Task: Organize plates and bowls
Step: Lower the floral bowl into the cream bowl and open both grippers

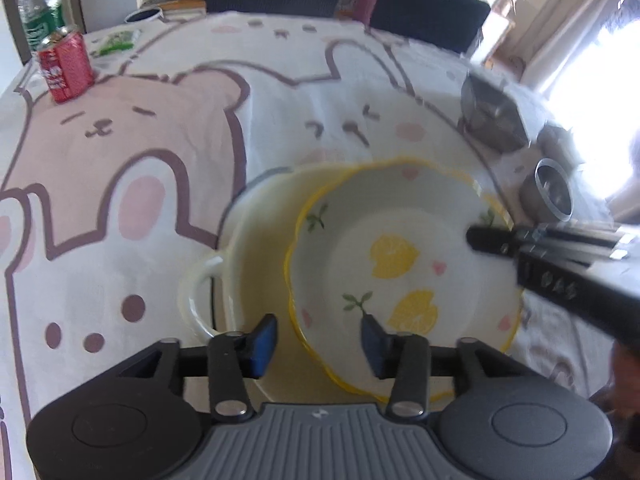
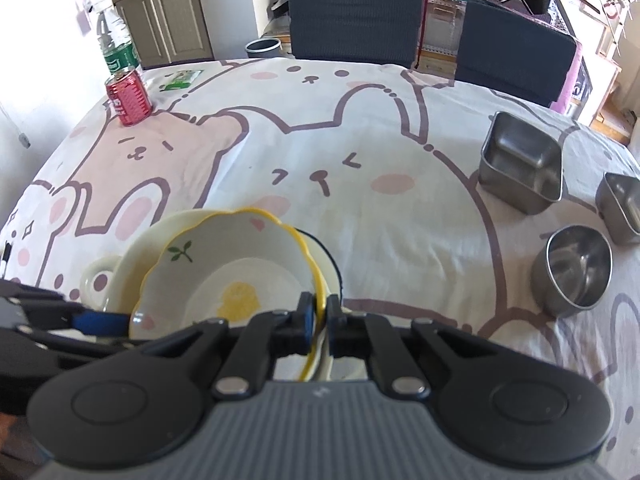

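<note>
Both grippers hang over a yellow-rimmed bowl (image 1: 384,256) that sits nested inside a larger cream bowl (image 1: 256,240) with a loop handle, on a table (image 2: 360,128) covered by a cartoon bear and rabbit cloth. Left gripper (image 1: 318,344) stands open, its two blue pads apart with the near scalloped rim of the yellow-rimmed bowl in the gap between them; neither pad presses on the rim, and the pictures do not show clearly whether either one grazes it. Right gripper (image 2: 319,312) is closed on the yellow rim at the bowl's right side, one pad inside the wall and one outside, so the rim is pinched between them. In the left wrist view its black finger reaches in from the right onto that same rim. In the right wrist view the yellow-rimmed bowl looks tilted, its left side lower in the cream bowl. Lemon and leaf prints mark its inside. Well apart on the right side of the table stand three steel containers: a large square one (image 2: 520,168), a smaller square one (image 2: 622,208) at the edge, and a round one (image 2: 576,272) nearest. A red can (image 2: 128,96) stands at the far left corner, with a green-labelled bottle (image 2: 116,46) behind it.
</note>
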